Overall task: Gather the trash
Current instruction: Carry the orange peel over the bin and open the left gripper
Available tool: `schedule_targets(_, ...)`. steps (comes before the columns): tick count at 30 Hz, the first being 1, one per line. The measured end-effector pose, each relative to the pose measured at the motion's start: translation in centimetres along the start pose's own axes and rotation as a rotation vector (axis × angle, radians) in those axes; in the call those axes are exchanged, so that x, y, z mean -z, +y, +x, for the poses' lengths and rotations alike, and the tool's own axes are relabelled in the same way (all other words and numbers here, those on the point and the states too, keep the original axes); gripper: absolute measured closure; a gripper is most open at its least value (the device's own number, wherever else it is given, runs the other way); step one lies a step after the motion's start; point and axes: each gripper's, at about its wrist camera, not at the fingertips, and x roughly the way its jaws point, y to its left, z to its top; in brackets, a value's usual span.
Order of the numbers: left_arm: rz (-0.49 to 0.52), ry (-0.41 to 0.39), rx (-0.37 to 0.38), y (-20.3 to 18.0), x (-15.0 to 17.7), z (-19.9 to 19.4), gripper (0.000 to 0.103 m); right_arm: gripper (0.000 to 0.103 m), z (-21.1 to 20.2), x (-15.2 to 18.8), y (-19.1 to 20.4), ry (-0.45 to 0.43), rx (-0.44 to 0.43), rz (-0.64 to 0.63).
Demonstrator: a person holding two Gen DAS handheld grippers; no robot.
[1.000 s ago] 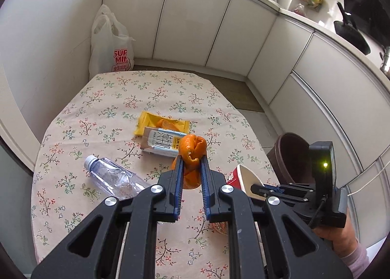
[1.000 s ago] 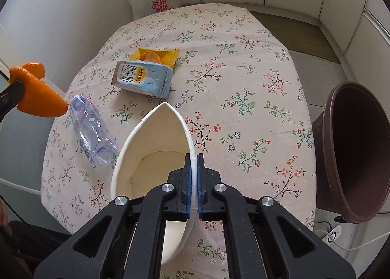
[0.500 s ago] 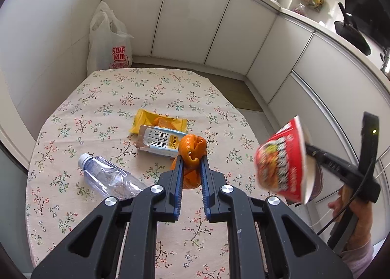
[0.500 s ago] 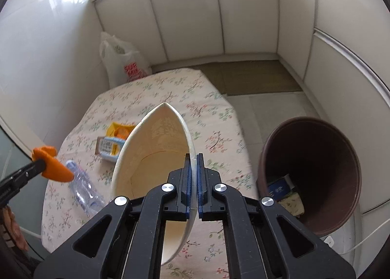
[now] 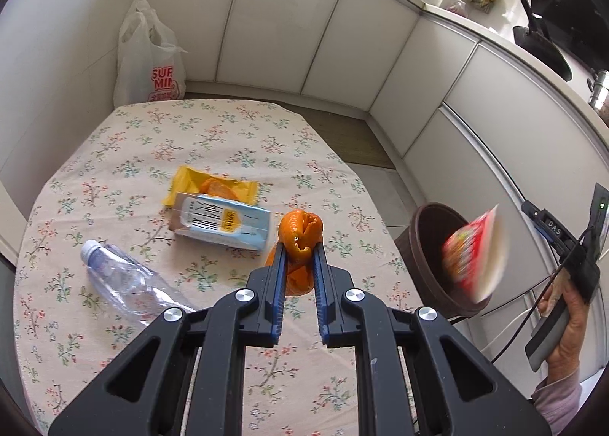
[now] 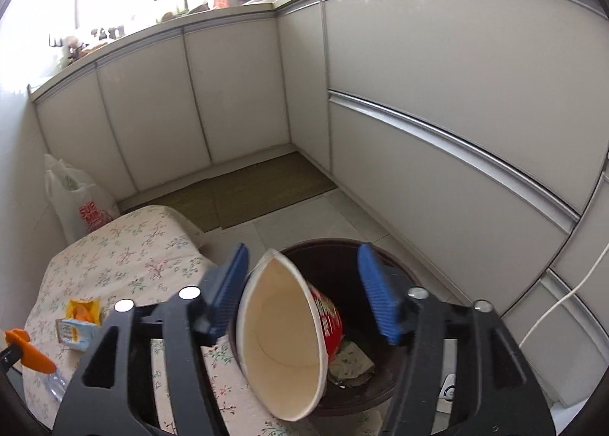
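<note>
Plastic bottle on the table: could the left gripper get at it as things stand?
Probably not yet: the left gripper is shut on the orange peel. Nothing blocks the way to the plastic bottle.

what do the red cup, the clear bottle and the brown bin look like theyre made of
Red cup: likely coated paper, matte cream inside, printed glossy red outside, thin rolled rim.
Clear bottle: thin see-through plastic, dented and crumpled, with a pale cap.
Brown bin: probably moulded plastic, with a smooth, slightly shiny dark wall and an even rim; the pictures cannot rule out another material.
</note>
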Motion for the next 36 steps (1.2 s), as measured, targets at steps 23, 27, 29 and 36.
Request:
schedule_targets(23,-0.097,0.119,0.411,-15.9,-1.5,8.0,0.089,0.007,-3.1,-1.4,-9.5,-0.091,0.037,0.248)
schedule_targets(27,-0.078,0.13,0.438,-19.2,-2.1,9.1,0.089,0.007,-3.1,-1.2,-11.4,-0.076,0.022,0.319)
schedule_targets(29,-0.066,0.131,0.442,-20.4,-2.2,9.4,0.089,0.007,-3.0,-1.2,-12.0,-0.073,0.014,0.338)
schedule_targets(36,-0.027,0.179,0.439,-23.6,-2.5,11.6,0.082,0.007,-3.0,-1.4,-12.7,-0.081,0.01,0.36)
